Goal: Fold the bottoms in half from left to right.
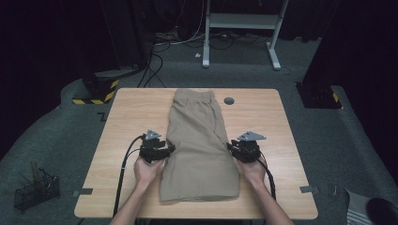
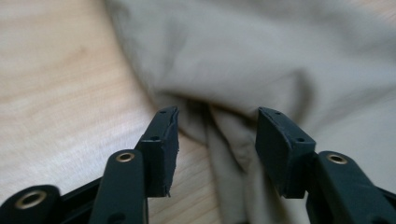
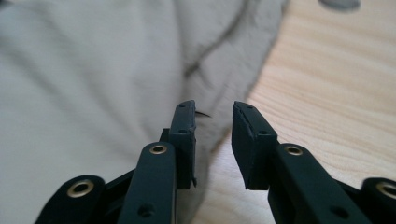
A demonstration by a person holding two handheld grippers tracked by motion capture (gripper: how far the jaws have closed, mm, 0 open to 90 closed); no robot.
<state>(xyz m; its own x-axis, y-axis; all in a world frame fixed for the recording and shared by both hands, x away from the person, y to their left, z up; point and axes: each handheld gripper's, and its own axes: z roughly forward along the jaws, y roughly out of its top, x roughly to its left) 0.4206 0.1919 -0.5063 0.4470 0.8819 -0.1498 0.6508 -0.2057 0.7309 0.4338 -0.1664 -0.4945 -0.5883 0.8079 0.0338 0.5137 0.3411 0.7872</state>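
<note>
A pair of khaki shorts (image 1: 199,140) lies folded lengthwise down the middle of the wooden table (image 1: 131,112). My left gripper (image 1: 170,149) rests at the cloth's left edge, held in a hand. In the left gripper view its jaws (image 2: 217,135) stand apart, with a raised fold of the shorts (image 2: 280,56) between them and untouched by the pads. My right gripper (image 1: 230,146) sits at the right edge. Its jaws (image 3: 214,135) are apart too, straddling the hem of the shorts (image 3: 70,93) above bare wood (image 3: 336,93).
A grey round cap (image 1: 229,101) is set in the tabletop just right of the waistband. On the floor stand a wire basket (image 1: 36,190) at the left, a yellow-black striped base (image 1: 98,89) and a white desk frame (image 1: 239,28) with cables behind.
</note>
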